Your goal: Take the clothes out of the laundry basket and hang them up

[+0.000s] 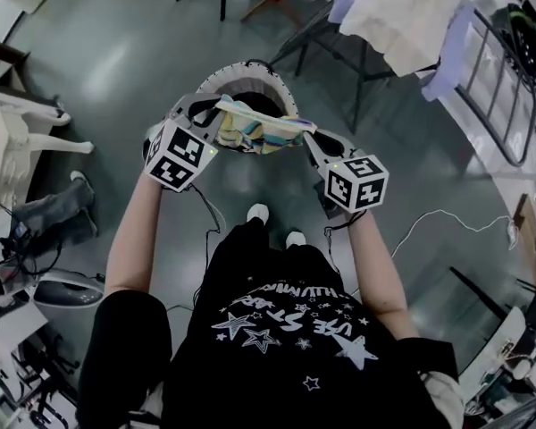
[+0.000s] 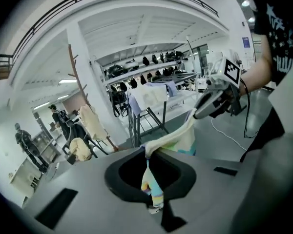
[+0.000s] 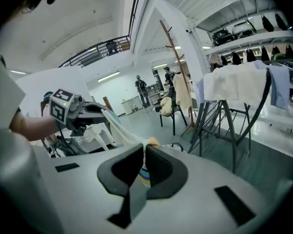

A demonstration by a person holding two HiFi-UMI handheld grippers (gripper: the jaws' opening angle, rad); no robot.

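A pale garment with coloured stripes (image 1: 261,130) is stretched between my two grippers, above the round white laundry basket (image 1: 247,68) on the floor. My left gripper (image 1: 218,107) is shut on the garment's left end, and my right gripper (image 1: 309,134) is shut on its right end. In the left gripper view the cloth (image 2: 178,136) runs from my shut jaws (image 2: 147,153) up to the right gripper (image 2: 205,110). In the right gripper view the cloth (image 3: 116,126) is pinched between the jaws (image 3: 142,149) and leads to the left gripper (image 3: 95,110). The inside of the basket is mostly hidden.
A metal drying rack (image 1: 496,79) with pale and lilac clothes (image 1: 400,12) stands at the upper right. A white chair (image 1: 22,128) is at the left, and a cable (image 1: 447,217) lies on the floor. A wooden coat stand (image 3: 179,77) and a draped chair (image 3: 168,104) stand further off.
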